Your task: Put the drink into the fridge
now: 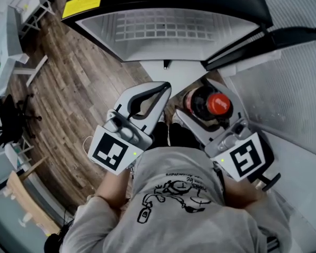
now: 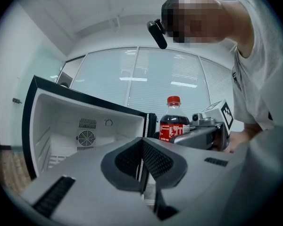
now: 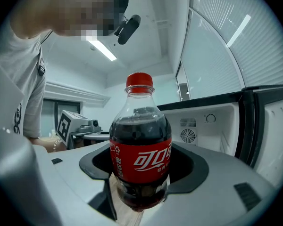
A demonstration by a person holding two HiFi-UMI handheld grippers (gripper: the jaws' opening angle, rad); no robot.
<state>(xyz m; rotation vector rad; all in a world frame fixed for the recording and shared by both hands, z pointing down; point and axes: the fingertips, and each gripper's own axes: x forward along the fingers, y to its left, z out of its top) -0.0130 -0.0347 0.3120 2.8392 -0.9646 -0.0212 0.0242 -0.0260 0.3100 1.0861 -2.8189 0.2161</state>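
Carry step; fingers of the right gripper [image 1: 208, 108] clamp the upright cola bottle [image 3: 140, 157] before the open fridge [image 2: 85, 126]; left gripper [image 2: 142, 157] fingers closed together, empty; next, the bottle needs setting down inside.

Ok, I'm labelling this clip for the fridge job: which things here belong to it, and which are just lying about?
Job: cola bottle, gripped in the right tongs; open fridge; left tongs, shut and empty.
Lying about: black chair; white table; both off on the wooden floor.
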